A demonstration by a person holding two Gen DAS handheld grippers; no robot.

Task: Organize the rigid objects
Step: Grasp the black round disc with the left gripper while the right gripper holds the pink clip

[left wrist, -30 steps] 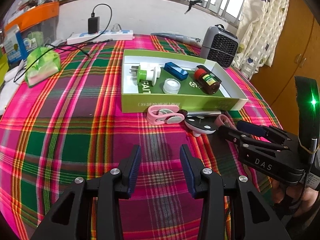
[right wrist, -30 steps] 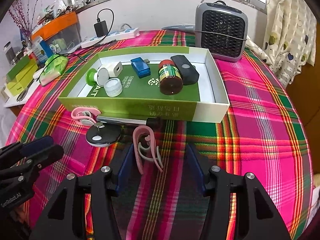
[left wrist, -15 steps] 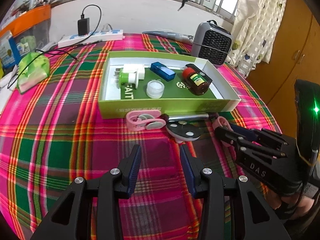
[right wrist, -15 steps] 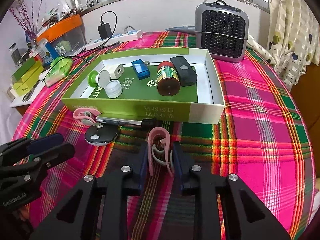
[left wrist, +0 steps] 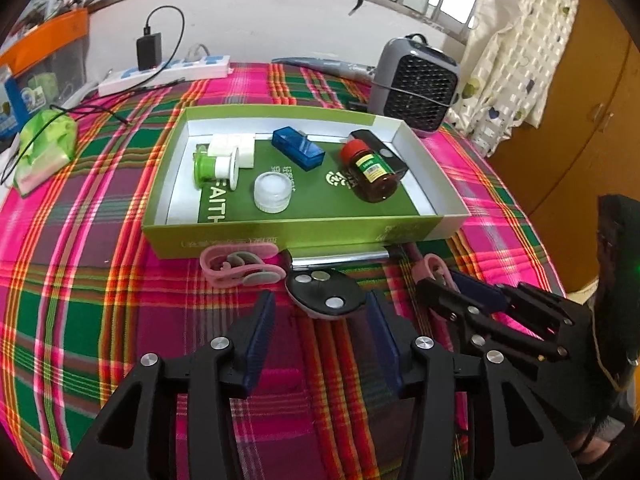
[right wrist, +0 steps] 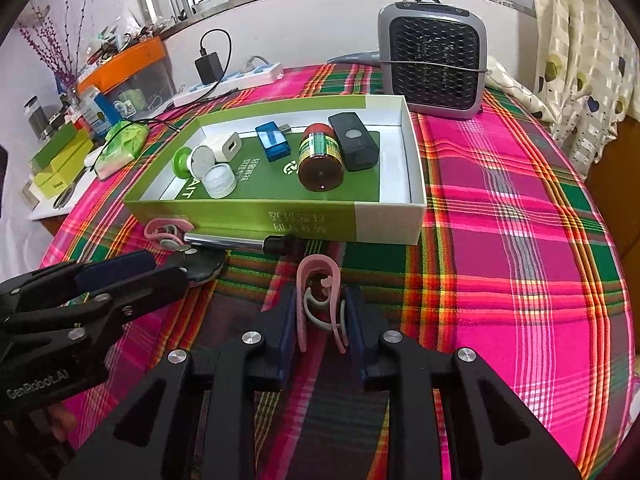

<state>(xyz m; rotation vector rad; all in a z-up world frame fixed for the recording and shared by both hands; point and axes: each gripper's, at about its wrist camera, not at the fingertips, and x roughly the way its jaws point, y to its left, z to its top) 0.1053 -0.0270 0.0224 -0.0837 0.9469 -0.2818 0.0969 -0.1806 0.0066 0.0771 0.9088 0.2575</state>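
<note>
A green box (left wrist: 280, 236) (right wrist: 248, 220) holds a brown bottle (left wrist: 370, 170), a blue drive (left wrist: 298, 148), a clear cap (left wrist: 273, 192), a white-green plug (left wrist: 218, 160) and a black fob (right wrist: 354, 140). My right gripper (right wrist: 320, 316) is shut on a pink clip (right wrist: 318, 296), low over the cloth in front of the box. My left gripper (left wrist: 320, 332) is open, its fingers either side of a black round device (left wrist: 326, 292). Another pink clip (left wrist: 240, 268) and a silver pen (right wrist: 228, 241) lie by the box's front wall.
A grey fan heater (right wrist: 434, 40) stands behind the box. A power strip with a charger (left wrist: 164, 74) and a green packet (left wrist: 46, 152) sit at the back left. Boxes and jars (right wrist: 60, 152) crowd the far left shelf. The plaid cloth (right wrist: 500, 240) covers the table.
My right gripper closed on the pink clip. My left gripper moved forward and right until its open fingers flank the black round device.
</note>
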